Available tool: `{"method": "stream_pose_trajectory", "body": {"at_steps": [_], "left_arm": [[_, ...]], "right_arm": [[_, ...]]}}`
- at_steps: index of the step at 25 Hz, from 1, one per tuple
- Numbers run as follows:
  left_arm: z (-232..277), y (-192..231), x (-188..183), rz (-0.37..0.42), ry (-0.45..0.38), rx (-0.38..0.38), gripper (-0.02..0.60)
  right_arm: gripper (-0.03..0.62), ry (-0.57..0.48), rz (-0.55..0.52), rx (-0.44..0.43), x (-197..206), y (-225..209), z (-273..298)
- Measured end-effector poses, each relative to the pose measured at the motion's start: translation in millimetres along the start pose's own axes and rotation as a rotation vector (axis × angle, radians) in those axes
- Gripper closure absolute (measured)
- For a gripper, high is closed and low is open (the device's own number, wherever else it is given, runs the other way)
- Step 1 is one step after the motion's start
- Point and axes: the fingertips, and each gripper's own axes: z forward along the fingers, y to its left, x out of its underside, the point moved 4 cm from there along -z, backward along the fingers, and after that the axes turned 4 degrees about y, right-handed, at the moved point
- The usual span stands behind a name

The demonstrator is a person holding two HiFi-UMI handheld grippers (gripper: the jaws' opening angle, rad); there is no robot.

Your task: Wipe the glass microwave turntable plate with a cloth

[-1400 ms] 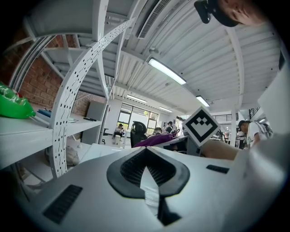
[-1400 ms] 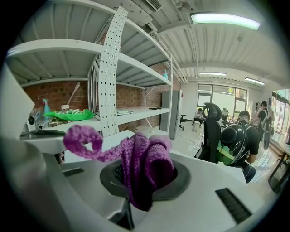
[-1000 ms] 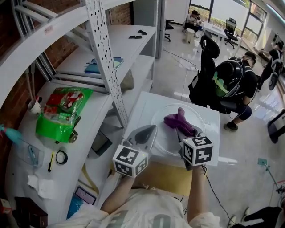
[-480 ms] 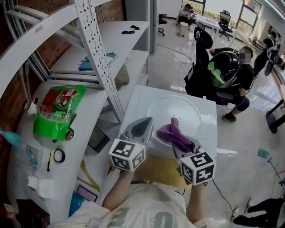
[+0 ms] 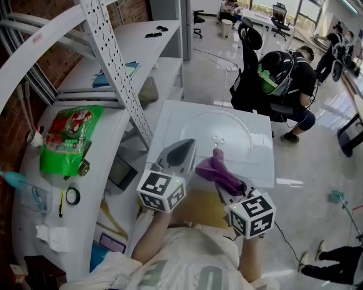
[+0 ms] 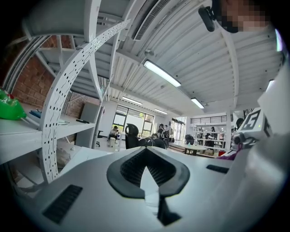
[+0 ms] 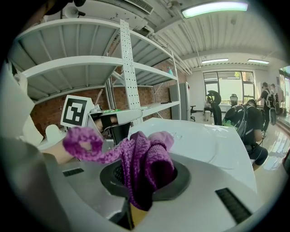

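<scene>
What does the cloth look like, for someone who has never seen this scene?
Start at the white appliance top in front of the person. At its near edge the right gripper holds a bunched purple knitted cloth, the only purple thing there.

An open-plan office doubling as a workshop-style lab; bare brick wall (image 5: 14, 122) behind white metal shelving with a perforated upright (image 5: 110, 73); a long curved counter (image 5: 108, 153) strewn with small odds and ends; a glossy pale floor (image 5: 317, 164); black swivel chairs (image 5: 249, 39) and a seated person (image 5: 289, 73) nearby, more people at desks (image 5: 255, 17) farther back; strip lights (image 6: 161, 73) under a ribbed ceiling; tall windows (image 6: 131, 122).
</scene>
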Motion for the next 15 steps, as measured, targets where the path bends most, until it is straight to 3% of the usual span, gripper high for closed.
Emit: {"method": "stream_pose_trajectory", "body": {"at_steps": [5, 15], "left_arm": [[8.5, -9.9, -0.6, -0.001, 0.000, 0.032, 0.580], [17.1, -3.9, 2.3, 0.040, 0.018, 0.016, 0.580]], "right_arm": [[0.536, -0.067, 0.007, 0.023, -20.8, -15.9, -6.9], [0.536, -0.124, -0.040, 0.252, -94.2, -106.2, 29.9]]}}
